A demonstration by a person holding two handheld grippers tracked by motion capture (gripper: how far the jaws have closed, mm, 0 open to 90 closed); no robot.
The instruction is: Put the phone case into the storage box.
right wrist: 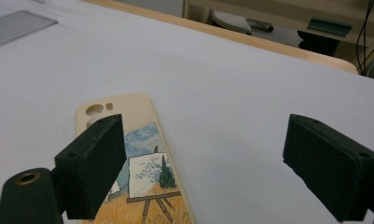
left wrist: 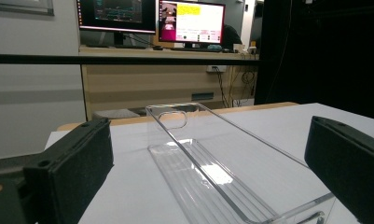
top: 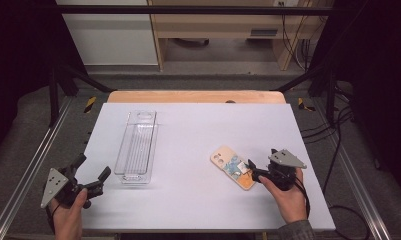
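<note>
White table (top: 188, 130) carries a clear tray (top: 136, 147) and, well apart, a painted phone case (top: 233, 167) lying flat. Right tongs (top: 251, 170) gape at its near end, apparently not gripping; left tongs (top: 94, 176) wait released beside the tray. Next: clamp the case's edge.

Dim lab room behind a white surface (top: 198, 200)

Two lit monitors (left wrist: 152, 18) stand on a wooden desk (left wrist: 142, 79); grey floor (top: 228, 52), cables (top: 300, 47), dark curtains (top: 373, 60) at the sides.

Both hand-held grippers, left (top: 91, 175) and right (top: 251, 169), hover with jaws apart.
</note>
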